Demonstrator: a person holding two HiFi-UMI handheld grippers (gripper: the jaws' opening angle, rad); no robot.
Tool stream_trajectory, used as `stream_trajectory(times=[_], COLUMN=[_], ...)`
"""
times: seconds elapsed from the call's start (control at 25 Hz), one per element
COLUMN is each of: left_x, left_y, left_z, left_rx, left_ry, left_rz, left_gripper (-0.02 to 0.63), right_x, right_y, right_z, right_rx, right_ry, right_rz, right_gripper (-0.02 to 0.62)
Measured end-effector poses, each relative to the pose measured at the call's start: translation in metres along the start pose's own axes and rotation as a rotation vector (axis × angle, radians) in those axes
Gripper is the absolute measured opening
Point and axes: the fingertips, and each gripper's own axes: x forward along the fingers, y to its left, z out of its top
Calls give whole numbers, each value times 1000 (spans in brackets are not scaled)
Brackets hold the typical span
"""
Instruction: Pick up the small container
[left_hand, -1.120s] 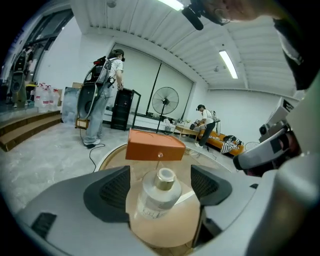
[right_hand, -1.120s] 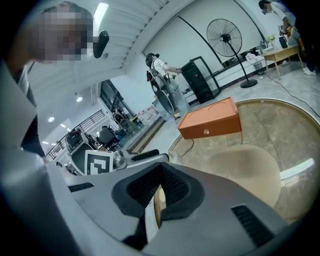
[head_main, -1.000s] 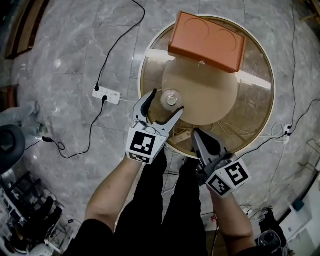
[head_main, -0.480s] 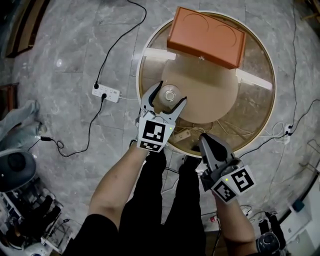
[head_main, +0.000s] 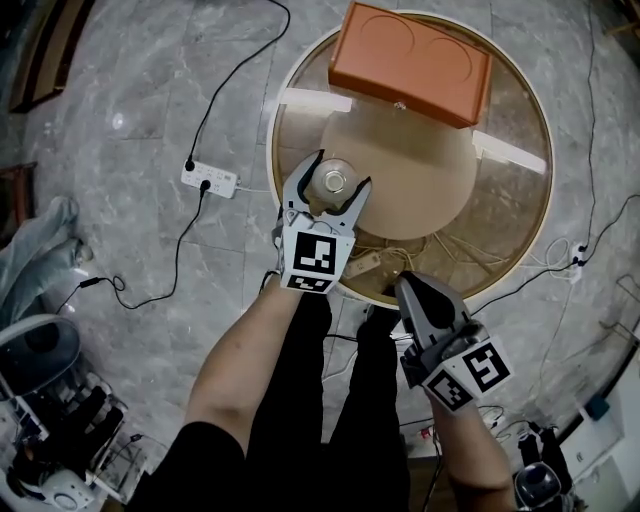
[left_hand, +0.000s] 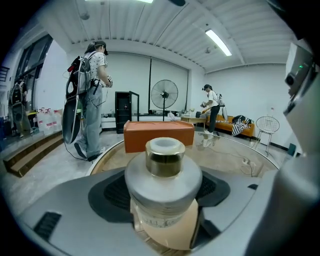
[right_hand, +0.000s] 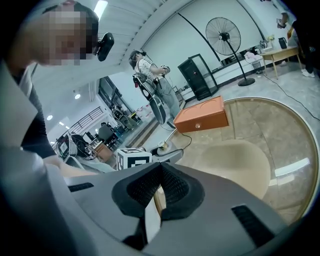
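Item: small round frosted-grey container with a gold collar and pale cap (head_main: 335, 183), standing upright at the left of centre in the head view. Its long axis is running vertically and the cap is pointing up. It is resting on the left part of the tan round disc (head_main: 415, 170) of the round glass-topped table (head_main: 505, 200).

Left gripper (head_main: 343, 169): jaws spread either side of the container and just closing in, with no press showing.

Right gripper (head_main: 403, 284): jaws pressed together on nothing, sitting at the table's lower edge.

Obscured: the gripper body is covering the container's base in the left gripper view, and the label print is blurring out. The frosted wall is hiding any contents.

Orange rectangular box (head_main: 412, 58): lying closed at the table's upper edge, its inside unseen.
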Motion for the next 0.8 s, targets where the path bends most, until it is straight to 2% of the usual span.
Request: stream_trajectory(times=[0.12,0.36,0.56,0.8], left_x=[0,-18,-64,-139], left_y=[2,9,6,2], left_z=[1,20,84,169], left_rx=[-45,-56,-37,-42], left_ry=[8,11,7,12], left_rz=[-9,3,13,26], left_gripper=[344,344,344,344], right_x=[-3,-22,-56,-110], right_y=[-1,8,30,89], right_z=[-3,6,33,81], right_rx=[6,26,28,-15], right_ry=[2,-16,-45,-70], right_rz=[-4,-25,-41,-36], right_gripper=[12,12,12,12])
